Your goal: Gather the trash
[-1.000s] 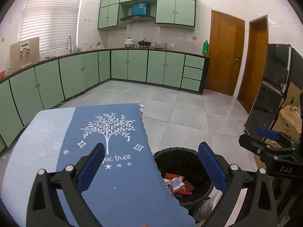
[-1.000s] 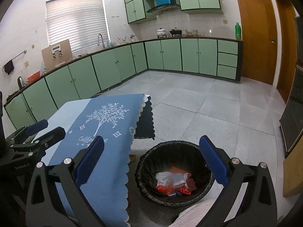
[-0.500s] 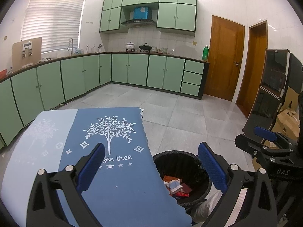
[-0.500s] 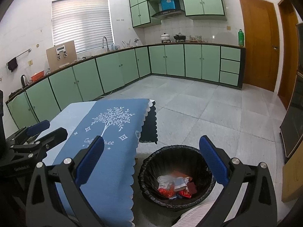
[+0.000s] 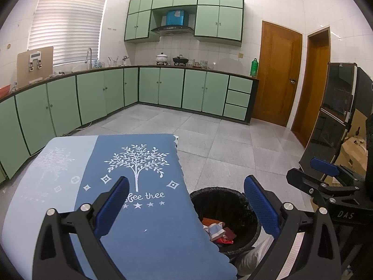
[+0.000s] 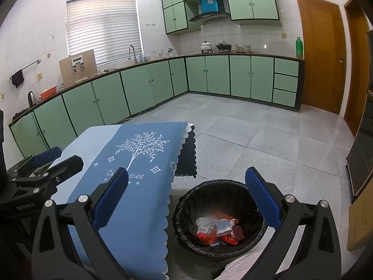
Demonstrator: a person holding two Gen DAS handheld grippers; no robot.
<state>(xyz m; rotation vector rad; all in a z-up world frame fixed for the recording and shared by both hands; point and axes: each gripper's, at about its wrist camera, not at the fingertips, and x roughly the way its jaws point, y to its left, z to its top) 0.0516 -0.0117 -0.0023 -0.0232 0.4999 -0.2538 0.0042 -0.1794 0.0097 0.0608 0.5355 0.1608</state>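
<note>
Looked forward and slightly down from each gripper, side by side; shared the blue-clothed surface (image 5: 144, 233) and bin (image 6: 219, 217) nearby.

Evenly lit, bright, cool white cast in both views. Daylight through closed window blinds (image 5: 67, 25), slightly blown out. Soft glare on floor tiles (image 6: 256, 126) and wooden door (image 5: 278, 74). Shadows faint. Strong fisheye bowing of cabinets (image 6: 139, 86); black vignette at corners. Focus sharp throughout, no motion blur.
</note>
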